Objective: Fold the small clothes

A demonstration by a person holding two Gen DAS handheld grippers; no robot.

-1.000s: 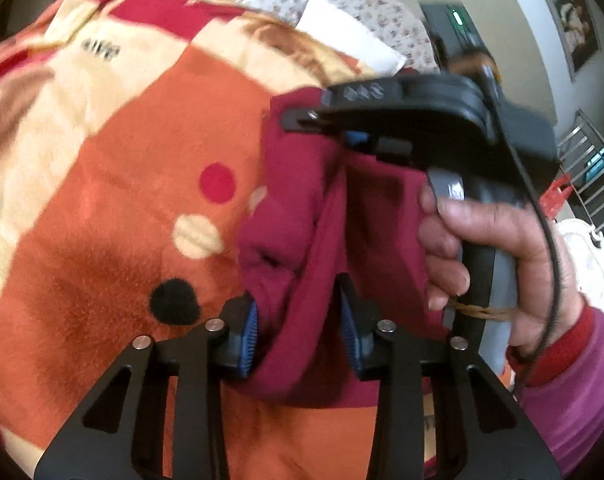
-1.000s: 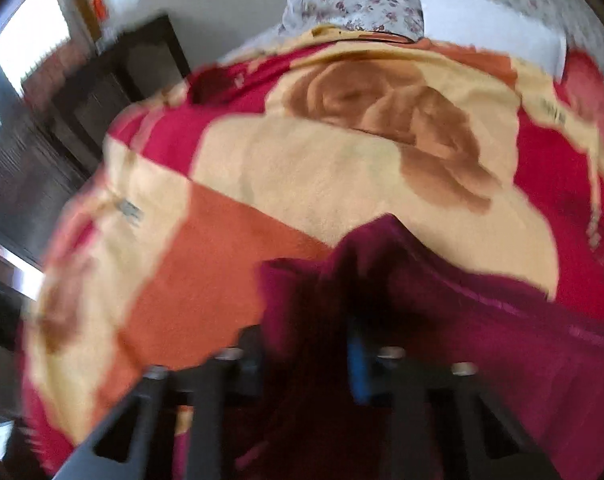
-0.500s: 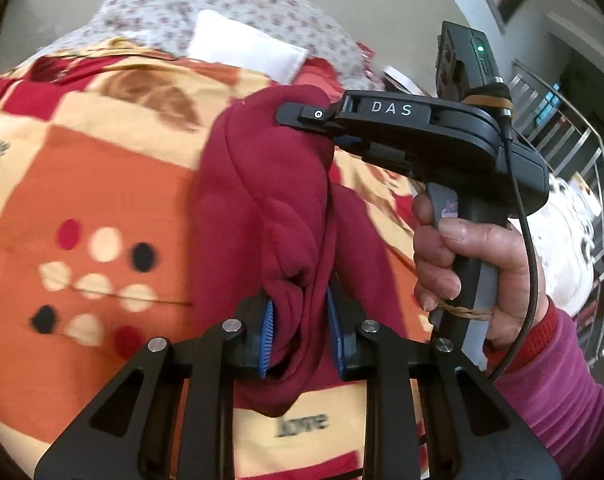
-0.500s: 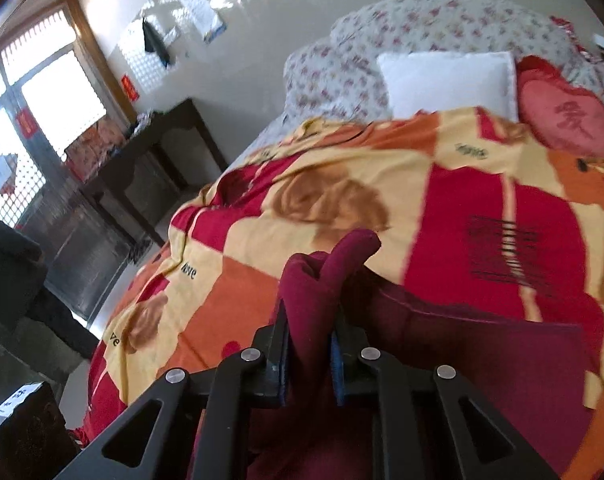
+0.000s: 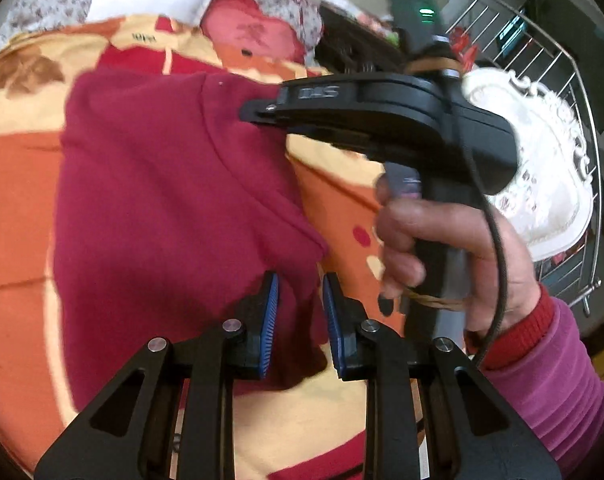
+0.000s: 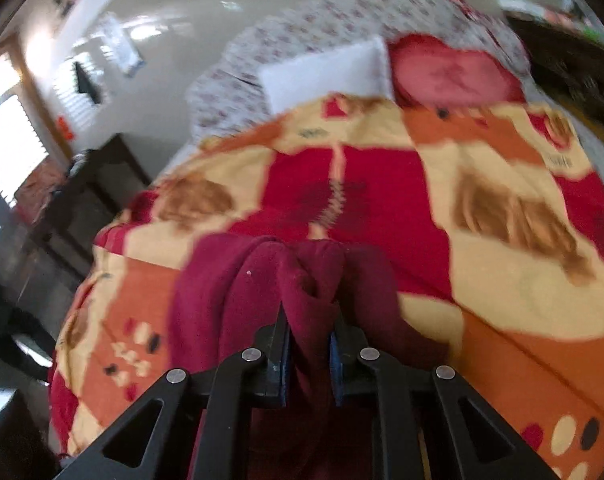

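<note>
A maroon garment (image 5: 174, 208) hangs stretched over the patterned blanket (image 5: 18, 184), held up at two spots along one edge. My left gripper (image 5: 300, 304) is shut on a fold of it near the corner, with the cloth between the blue pads (image 5: 271, 312). My right gripper (image 5: 262, 114), held by a hand (image 5: 442, 248) in a pink sleeve, pinches the same edge farther off. In the right wrist view my right gripper (image 6: 309, 332) is shut on a bunched fold of the garment (image 6: 262, 280), and the rest drapes below it.
The blanket (image 6: 482, 184) covers a bed with a white pillow (image 6: 326, 72) and a red heart cushion (image 6: 450, 72) at its head. Dark furniture (image 6: 82, 192) stands beside the bed. A metal rack (image 5: 542, 60) and a white ornate piece (image 5: 542, 168) are behind the hand.
Both grippers have swung across the bed with the garment. The cloth has gone from a bunched hanging fold to a wider, stretched sheet. The left jaws have narrowed on it.
</note>
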